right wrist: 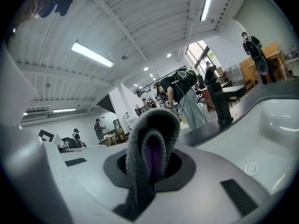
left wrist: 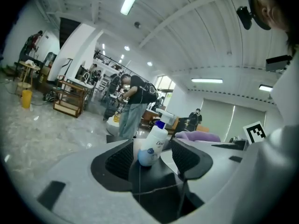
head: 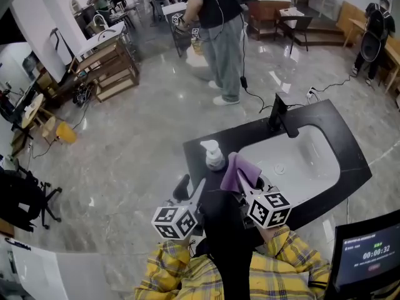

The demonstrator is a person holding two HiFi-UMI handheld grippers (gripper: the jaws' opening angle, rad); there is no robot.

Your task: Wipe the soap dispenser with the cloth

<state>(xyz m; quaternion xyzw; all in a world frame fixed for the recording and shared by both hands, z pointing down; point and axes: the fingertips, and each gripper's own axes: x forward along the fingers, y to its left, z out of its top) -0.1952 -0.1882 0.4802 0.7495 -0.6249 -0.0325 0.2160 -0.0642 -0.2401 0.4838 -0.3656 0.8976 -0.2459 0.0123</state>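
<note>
The soap dispenser [left wrist: 152, 146] stands upright on the black counter [head: 195, 147], in line with the gap between the spread jaws of the left gripper [head: 190, 189]. Neither jaw touches it. Just right of it, the jaws of the right gripper [head: 250, 185] pinch a folded purple cloth [right wrist: 154, 125] beside the white sink [head: 309, 161].

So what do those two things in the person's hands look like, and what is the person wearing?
The left tool and right tool are smooth grey shells with black pads at the tips. Each carries a white cube printed with black square markers. The sleeves are yellow plaid.
</note>
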